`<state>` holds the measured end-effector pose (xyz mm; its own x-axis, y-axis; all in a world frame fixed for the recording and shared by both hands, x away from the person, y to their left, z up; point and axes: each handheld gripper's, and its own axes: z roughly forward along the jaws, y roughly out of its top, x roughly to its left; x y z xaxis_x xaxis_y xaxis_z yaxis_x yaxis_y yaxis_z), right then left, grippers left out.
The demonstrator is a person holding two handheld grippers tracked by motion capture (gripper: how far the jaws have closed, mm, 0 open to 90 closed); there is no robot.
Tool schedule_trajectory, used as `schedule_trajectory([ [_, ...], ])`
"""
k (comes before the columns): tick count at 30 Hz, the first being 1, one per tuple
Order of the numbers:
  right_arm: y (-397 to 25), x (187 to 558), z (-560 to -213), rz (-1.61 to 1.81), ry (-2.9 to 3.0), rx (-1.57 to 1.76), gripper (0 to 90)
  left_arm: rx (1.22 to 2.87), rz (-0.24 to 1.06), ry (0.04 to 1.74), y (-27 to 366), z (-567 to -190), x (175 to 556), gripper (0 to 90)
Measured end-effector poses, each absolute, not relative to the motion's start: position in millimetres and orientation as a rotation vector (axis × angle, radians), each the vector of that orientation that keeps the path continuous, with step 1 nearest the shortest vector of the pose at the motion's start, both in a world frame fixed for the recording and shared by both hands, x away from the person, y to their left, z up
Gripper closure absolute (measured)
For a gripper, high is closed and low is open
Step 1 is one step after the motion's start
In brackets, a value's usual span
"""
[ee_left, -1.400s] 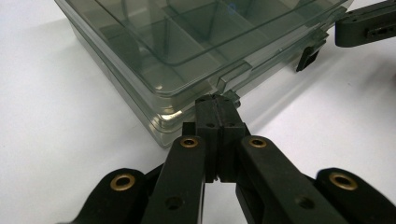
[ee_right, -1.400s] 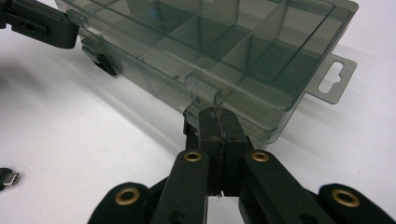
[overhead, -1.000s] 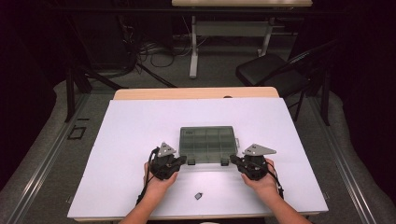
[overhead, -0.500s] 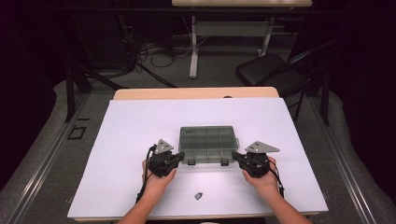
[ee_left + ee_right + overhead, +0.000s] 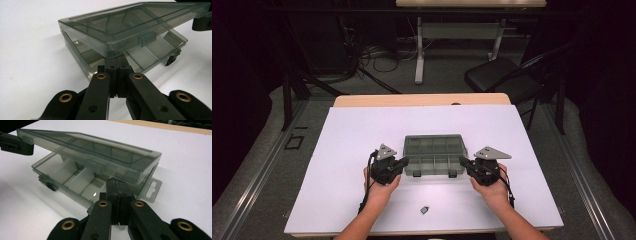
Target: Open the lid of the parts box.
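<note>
The lid (image 5: 130, 27) of the smoky plastic organizer box (image 5: 434, 155) has lifted since a second ago, now tilted above its tray. Left gripper (image 5: 398, 164) and right gripper (image 5: 466, 164) flank the box near the table's (image 5: 337, 150) front edge, fingers (image 5: 116, 67) pressed closed beneath the lid's front corners.

1. The left gripper (image 5: 401, 164) sits at the organizer box's (image 5: 434, 155) left front corner, jaws pressed together.
2. The right gripper (image 5: 464, 163) mirrors it at the box's right front corner, jaws likewise together.
</note>
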<state>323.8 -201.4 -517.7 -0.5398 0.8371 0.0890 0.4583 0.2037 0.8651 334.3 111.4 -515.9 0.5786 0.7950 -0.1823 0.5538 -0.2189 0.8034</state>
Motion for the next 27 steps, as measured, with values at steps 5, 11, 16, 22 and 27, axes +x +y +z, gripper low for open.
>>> schedule_trajectory([
  [5, -198.5, 327.7, -511.4, 1.272, 2.075, 1.199, 90.0, 1.892, 0.359, 1.091, 111.5, -507.3, 337.7, 90.0],
  [11, -198.1, 336.1, -503.0, 1.302, 2.057, 1.210, 90.0, 1.875, 0.361, 1.087, 111.9, -495.6, 344.9, 90.0],
  [16, -196.3, 343.2, -492.3, 1.325, 2.030, 1.199, 90.0, 1.857, 0.380, 1.084, 110.8, -485.7, 350.5, 90.0],
  [22, -194.8, 352.5, -484.9, 1.332, 2.005, 1.197, 90.0, 1.839, 0.391, 1.087, 112.6, -476.9, 358.4, 90.0],
  [27, -196.1, 359.8, -479.6, 1.336, 1.984, 1.202, 90.0, 1.844, 0.398, 1.087, 113.5, -471.0, 365.9, 90.0],
])
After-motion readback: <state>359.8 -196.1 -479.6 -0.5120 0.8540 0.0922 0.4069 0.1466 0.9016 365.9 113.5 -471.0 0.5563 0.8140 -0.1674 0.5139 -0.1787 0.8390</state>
